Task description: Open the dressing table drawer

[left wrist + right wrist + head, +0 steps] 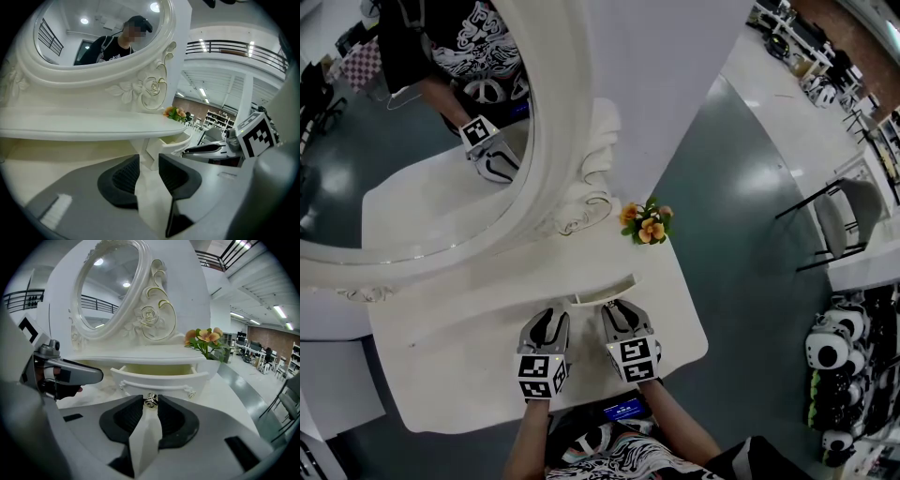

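Right gripper (150, 404): jaws nearly together, tips clamped on the small metal drawer knob (150, 400), one tip on each side of it. The knob sits at the middle of the drawer front (159, 379). The drawer is partly out from under the shelf, and its pale inside shows behind the front. In the head view the right gripper (622, 317) is just below the drawer (605, 292), touching it at the front edge.

Left gripper (149, 161): jaws apart, nothing between them, only bare white table top (150, 201) in the gap. In the head view it (547, 328) hovers over the table top (459, 361), just left of the right gripper and level with it, clear of the drawer. From its own view the open drawer (180, 139) shows side-on to the right, with the right gripper's body (234, 140) beyond it.

Outward: white dressing table with carved roses. Its oval mirror (110, 284) stands behind the shelf and reflects the person and a gripper (487, 150). A small bunch of orange flowers (204, 339) stands on the shelf at the right end, just above and right of the drawer (646, 223). Both of the person's forearms (680, 417) come in from the bottom edge. Grey-green floor (741, 234) lies to the right, with a chair (848, 220) at a white table, well apart from the dressing table.
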`<action>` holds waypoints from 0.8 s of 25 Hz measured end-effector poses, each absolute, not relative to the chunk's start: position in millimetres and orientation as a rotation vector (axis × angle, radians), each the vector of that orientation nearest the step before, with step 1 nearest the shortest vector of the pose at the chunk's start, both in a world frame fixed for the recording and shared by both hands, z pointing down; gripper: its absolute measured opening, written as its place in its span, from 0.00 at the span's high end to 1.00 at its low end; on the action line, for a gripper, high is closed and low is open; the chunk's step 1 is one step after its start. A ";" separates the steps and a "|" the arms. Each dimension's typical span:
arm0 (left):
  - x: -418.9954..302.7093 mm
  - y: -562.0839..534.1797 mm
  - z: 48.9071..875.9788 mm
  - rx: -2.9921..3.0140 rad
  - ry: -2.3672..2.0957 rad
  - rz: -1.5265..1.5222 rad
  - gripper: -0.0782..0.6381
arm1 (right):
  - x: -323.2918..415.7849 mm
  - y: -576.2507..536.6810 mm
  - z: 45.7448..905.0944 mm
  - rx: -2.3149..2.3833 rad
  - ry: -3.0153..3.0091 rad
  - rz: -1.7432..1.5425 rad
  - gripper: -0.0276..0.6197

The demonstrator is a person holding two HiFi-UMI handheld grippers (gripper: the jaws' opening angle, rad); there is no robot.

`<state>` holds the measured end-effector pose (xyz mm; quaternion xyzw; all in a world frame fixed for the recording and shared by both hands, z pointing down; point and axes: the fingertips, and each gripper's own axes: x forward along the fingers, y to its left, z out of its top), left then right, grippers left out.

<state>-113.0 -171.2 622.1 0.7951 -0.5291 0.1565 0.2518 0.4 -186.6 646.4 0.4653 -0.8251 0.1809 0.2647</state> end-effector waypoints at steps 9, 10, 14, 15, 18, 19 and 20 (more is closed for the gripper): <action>-115.4 -169.1 618.6 2.172 -1.444 0.419 0.71 | 1.9 -184.5 648.0 1.270 -2.233 0.500 0.80; -115.8 -168.7 617.7 2.173 -1.445 0.421 0.71 | 2.2 -184.9 648.5 1.273 -2.230 0.512 0.80; -116.6 -164.9 607.5 2.184 -1.452 0.409 0.71 | 7.6 -176.7 651.2 1.265 -2.190 0.550 0.77; -116.7 -164.2 603.6 2.191 -1.454 0.402 0.71 | 10.8 -174.0 648.9 1.276 -2.185 0.547 0.77; -117.0 -161.9 592.9 2.215 -1.467 0.387 0.71 | 21.3 -165.3 638.5 1.325 -2.180 0.530 0.78; -116.7 -160.5 589.6 2.223 -1.470 0.384 0.70 | 24.4 -161.8 634.8 1.341 -2.179 0.526 0.80; -116.1 -158.6 586.0 2.232 -1.472 0.380 0.70 | 27.1 -158.0 630.9 1.355 -2.179 0.524 0.81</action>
